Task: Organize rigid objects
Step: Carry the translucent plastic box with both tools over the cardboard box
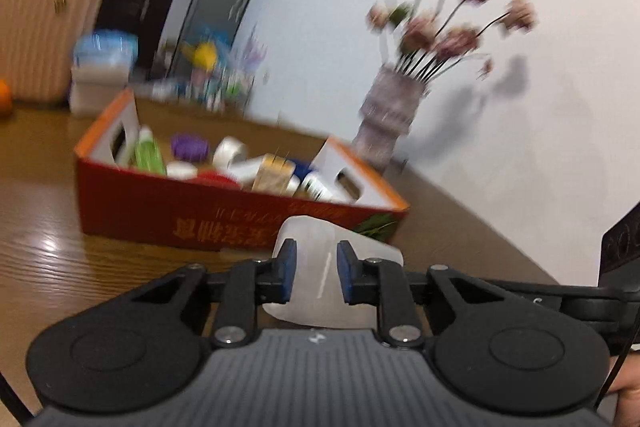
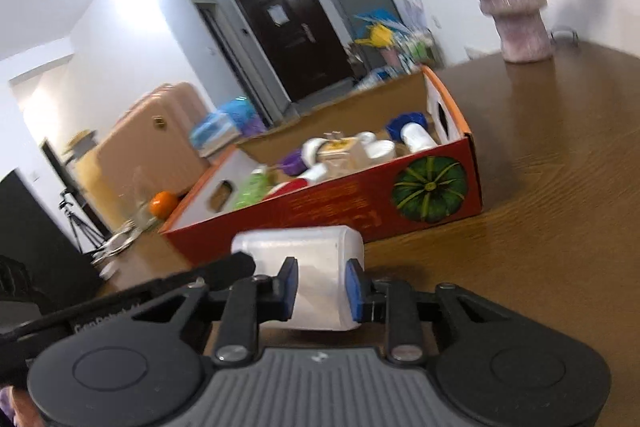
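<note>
White plastic bottle clamped betw. blue pads of both right gripper & left gripper, held just above wooden table, near red cardboard box full of misc containers, vase beyond.

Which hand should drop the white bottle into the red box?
Probably the right. The right gripper clamps the white bottle across its wide middle, with the red box just ahead. The left gripper seems to pinch only one end.
</note>
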### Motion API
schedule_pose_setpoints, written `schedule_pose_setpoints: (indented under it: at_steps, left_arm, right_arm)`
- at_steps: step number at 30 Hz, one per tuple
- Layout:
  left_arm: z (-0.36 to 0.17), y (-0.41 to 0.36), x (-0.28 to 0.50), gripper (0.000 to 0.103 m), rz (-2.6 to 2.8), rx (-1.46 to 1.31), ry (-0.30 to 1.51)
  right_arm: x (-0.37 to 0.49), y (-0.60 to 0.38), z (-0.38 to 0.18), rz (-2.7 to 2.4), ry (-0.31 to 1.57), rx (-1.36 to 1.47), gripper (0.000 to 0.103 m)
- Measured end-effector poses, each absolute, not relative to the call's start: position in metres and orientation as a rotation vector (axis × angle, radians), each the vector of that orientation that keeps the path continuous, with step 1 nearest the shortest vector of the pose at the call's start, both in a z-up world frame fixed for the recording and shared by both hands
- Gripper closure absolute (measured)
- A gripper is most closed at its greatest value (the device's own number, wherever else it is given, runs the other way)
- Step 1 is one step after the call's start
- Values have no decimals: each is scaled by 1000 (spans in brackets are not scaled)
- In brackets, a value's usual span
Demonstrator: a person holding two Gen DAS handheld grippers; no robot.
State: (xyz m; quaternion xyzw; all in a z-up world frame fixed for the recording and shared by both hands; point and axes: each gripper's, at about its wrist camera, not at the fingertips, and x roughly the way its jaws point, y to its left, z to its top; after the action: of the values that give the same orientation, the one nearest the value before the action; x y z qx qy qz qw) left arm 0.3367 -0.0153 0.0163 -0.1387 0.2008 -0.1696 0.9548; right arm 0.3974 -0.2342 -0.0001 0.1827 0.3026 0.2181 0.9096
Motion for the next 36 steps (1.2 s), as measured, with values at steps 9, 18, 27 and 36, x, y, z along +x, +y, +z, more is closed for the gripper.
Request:
schedule_pose_setpoints:
  at_steps: [9,18,27,36]
  left_arm:
    - [63,-27,210,81,-377,-240,204]
    - [77,-28,152,81,-413,-249,145]
    - [80,-25,183,81,-379,-252,151]
    - [104,-14,321,81,-381,-312,232]
  right_arm:
    - [267,-248,48,485,477,373,78]
    - [194,-254,74,482,377,352,78]
    - [197,-246,84,447,350,309,78]
    - [314,-235,107,442,396,269,78]
